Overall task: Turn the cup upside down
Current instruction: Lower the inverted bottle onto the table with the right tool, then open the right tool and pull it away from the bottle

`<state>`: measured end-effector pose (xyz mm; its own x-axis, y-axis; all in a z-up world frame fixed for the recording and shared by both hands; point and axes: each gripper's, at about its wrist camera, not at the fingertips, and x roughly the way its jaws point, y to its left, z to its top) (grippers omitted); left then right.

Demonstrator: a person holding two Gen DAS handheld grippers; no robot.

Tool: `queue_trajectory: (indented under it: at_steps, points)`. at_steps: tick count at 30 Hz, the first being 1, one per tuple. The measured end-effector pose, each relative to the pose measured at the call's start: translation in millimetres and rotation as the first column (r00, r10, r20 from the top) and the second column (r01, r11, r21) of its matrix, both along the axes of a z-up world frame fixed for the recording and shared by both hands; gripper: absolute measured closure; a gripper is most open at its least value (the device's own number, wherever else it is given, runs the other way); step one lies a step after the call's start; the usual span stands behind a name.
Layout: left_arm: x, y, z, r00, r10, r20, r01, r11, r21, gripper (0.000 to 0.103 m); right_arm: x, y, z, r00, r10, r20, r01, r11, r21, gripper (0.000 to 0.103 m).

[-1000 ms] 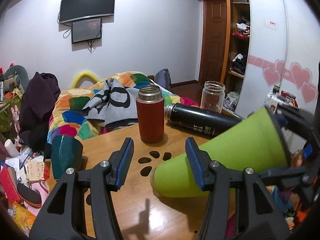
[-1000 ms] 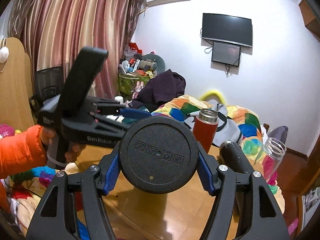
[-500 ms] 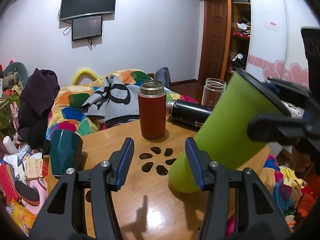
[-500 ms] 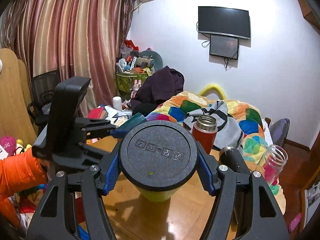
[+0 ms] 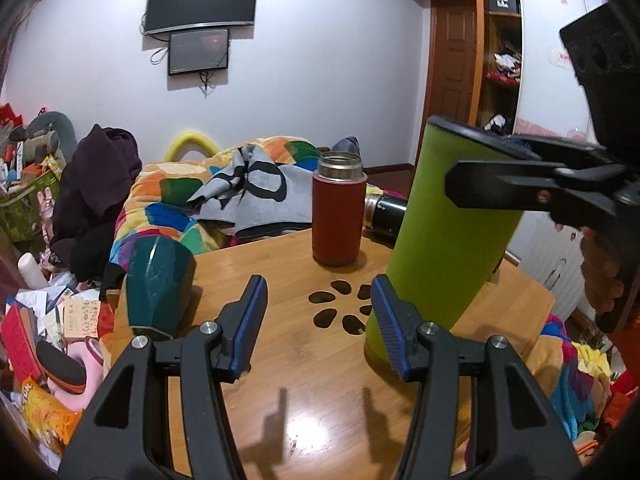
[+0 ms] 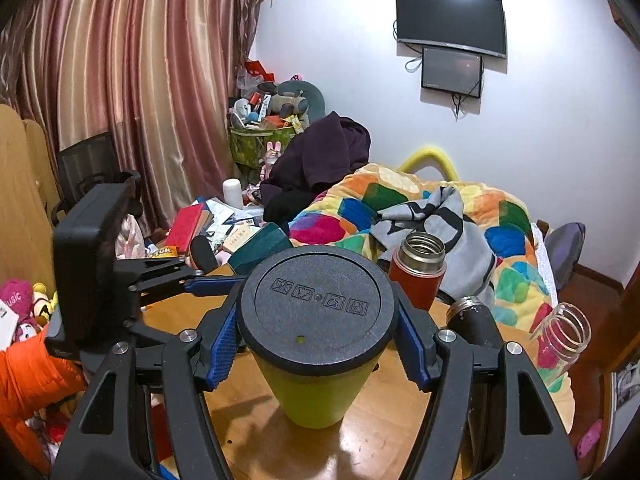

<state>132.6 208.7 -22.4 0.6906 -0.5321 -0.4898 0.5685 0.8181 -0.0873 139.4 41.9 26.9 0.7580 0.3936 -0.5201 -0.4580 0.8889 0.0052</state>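
A tall lime-green cup (image 5: 444, 224) with a black base stands nearly upright on the wooden table (image 5: 288, 360), black end up, tilted slightly. My right gripper (image 6: 316, 344) is shut on the cup (image 6: 312, 384) near its black top (image 6: 316, 308). In the left wrist view the right gripper's fingers (image 5: 520, 172) clamp the cup's top end. My left gripper (image 5: 316, 320) is open and empty, just left of the cup's lower end, above the table.
A red flask (image 5: 338, 208) stands behind the cup. A black bottle (image 5: 384, 212) lies behind it. A dark teal cup (image 5: 156, 280) stands at the table's left edge. A glass jar (image 6: 564, 340) lies at the right. A cluttered bed lies beyond.
The right gripper has swung the green cup from lying nearly sideways to nearly upright, black end up, with its lower end on the table. The left gripper has stayed open.
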Motion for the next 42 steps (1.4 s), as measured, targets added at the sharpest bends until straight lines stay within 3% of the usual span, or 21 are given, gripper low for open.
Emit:
queue_trajectory:
  at_steps: [5,9,22,26,30,33,38,42]
  points:
    - [-7,7,4,0.999,0.023,0.025,-0.023,1.000,-0.012,0.039,11,-6,-2,0.999,-0.005,-0.042,0.007,0.999,0.050,0.039]
    - [-10,9,5,0.998,0.037,0.046,-0.036,0.999,-0.019,0.032,12,-1,-8,0.999,-0.012,-0.048,0.014,0.999,0.033,0.039]
    - [-22,15,16,0.994,0.073,0.075,-0.069,0.996,-0.050,0.027,2,-3,-6,1.000,-0.023,-0.013,0.024,0.999,0.045,0.039]
    - [-33,15,26,0.990,0.088,0.106,-0.081,0.994,-0.068,0.018,-13,-10,-4,0.999,-0.034,0.012,0.034,0.997,0.064,0.026]
    - [-47,12,37,0.980,0.111,0.165,-0.100,0.992,-0.074,0.008,-32,-21,-2,0.997,-0.067,0.043,0.063,0.994,0.086,0.025]
    - [-59,11,44,0.966,0.150,0.212,-0.135,0.987,-0.084,0.003,-50,-30,2,0.991,-0.108,0.078,0.099,0.989,0.109,0.016]
    - [-73,13,51,0.943,0.225,0.246,-0.200,0.972,-0.122,0.000,-79,-39,5,0.967,-0.209,0.146,0.191,0.973,0.126,0.000]
    - [-83,16,53,0.927,0.282,0.247,-0.254,0.957,-0.140,0.000,-100,-43,6,0.931,-0.316,0.182,0.295,0.946,0.133,0.000]
